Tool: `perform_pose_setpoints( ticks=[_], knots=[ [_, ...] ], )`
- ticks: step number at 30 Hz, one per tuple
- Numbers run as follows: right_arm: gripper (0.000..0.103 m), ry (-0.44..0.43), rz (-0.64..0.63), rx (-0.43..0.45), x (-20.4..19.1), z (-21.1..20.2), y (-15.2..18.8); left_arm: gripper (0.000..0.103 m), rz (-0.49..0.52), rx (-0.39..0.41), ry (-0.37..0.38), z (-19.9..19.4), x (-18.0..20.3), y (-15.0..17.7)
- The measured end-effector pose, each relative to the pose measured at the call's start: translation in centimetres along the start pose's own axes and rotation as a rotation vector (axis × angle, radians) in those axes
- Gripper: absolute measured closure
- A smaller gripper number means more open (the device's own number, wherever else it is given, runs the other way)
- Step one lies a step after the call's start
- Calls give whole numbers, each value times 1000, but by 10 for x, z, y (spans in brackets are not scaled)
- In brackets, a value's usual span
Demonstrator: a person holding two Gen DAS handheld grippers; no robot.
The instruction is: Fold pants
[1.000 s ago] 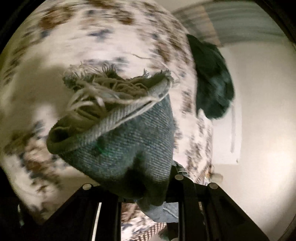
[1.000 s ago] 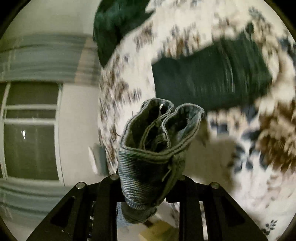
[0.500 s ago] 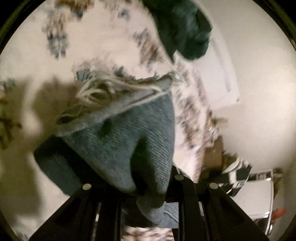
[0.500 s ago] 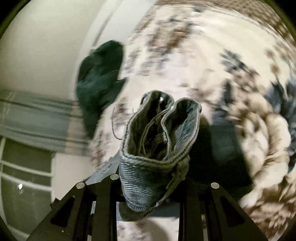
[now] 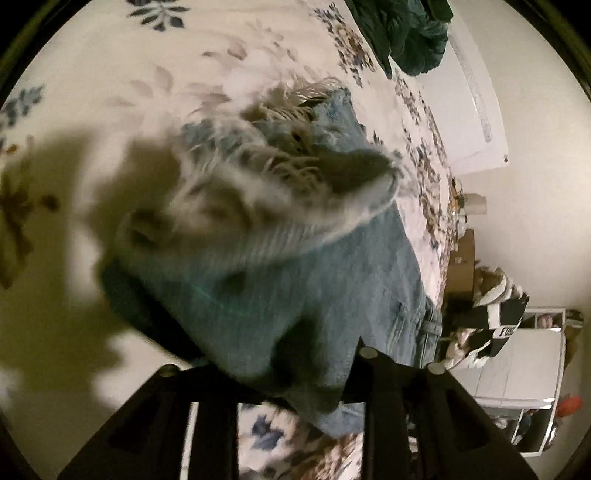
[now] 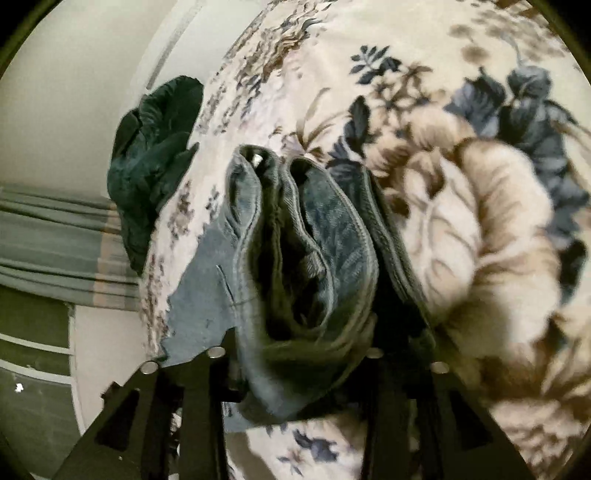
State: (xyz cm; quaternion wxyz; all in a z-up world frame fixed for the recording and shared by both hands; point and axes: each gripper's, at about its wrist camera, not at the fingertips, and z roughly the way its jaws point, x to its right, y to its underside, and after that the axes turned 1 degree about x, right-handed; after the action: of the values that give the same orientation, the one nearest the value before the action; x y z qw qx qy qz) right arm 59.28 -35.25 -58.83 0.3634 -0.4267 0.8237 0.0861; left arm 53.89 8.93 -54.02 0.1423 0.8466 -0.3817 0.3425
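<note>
left wrist: close, facing down at bedspread | right wrist: same | shared: dark green garment

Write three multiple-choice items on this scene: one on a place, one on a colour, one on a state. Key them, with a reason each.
1. Where does the dark green garment lie?
A. on the floral bedspread's edge
B. in a drawer
C. on a chair

2. What colour are the jeans?
A. red
B. faded blue
C. white

3. How is the right tool?
A. open, empty
B. out of view
C. shut on bunched denim

Key: 1 A, it rests on the flowered cover near the wall; 2 B, blue denim with a frayed hem; 3 C, folded denim is pinched between its fingers.
</note>
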Motion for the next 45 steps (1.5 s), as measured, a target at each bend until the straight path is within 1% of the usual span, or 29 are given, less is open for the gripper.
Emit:
perform_pose_setpoints(
  ticks=[2,3,4,5,6,8,9,10,11,12,13,15,16,19,20,24,27,30,33,40,45],
  knots=[
    [60,37,-10,3,0,-10,6,66,34,5,-46,-12,2,6],
    [60,54,-13,2,0,-15,9,54,50,7,-67,-12,7,7],
    [60,71,-22,4,-2,-21,13,37,72,15,-94,-18,7,10],
    [58,104,-38,5,-5,-25,15,30,104,27,-129,-24,8,12],
    [52,148,-65,9,-10,-30,18,25,127,36,-153,-29,11,13],
    [50,219,-117,10,-20,-40,26,24,197,61,-226,-42,16,15],
    [45,276,-167,16,-30,-45,30,22,231,70,-256,-47,19,16],
    [40,329,-215,25,-39,-51,35,21,288,78,-303,-54,25,18],
    [26,384,-265,32,-48,-56,40,21,328,86,-336,-59,30,20],
    [7,451,-323,38,-60,-60,47,20,381,96,-383,-63,37,22],
    [1,498,-365,43,-71,-68,54,19,440,107,-427,-71,46,27],
    [0,574,-439,73,-93,-82,67,18,539,134,-481,-88,64,35],
    [0,601,-463,85,-101,-88,73,18,569,142,-497,-95,70,38],
    [0,654,-521,125,-134,-110,86,18,658,168,-534,-118,97,50],
    [0,658,-527,136,-142,-116,88,18,689,177,-539,-129,107,55],
    [0,659,-551,175,-179,-152,100,18,759,219,-553,-173,137,73],
    [0,651,-579,207,-206,-187,116,18,779,247,-551,-201,151,86],
    [0,626,-604,236,-229,-226,133,18,807,290,-553,-237,167,107],
    [0,600,-636,275,-253,-274,153,18,830,331,-546,-274,180,130],
    [0,524,-666,347,-289,-380,204,18,841,419,-504,-364,201,191],
    [0,479,-712,381,-308,-449,248,18,821,464,-472,-411,205,230]
  ],
)
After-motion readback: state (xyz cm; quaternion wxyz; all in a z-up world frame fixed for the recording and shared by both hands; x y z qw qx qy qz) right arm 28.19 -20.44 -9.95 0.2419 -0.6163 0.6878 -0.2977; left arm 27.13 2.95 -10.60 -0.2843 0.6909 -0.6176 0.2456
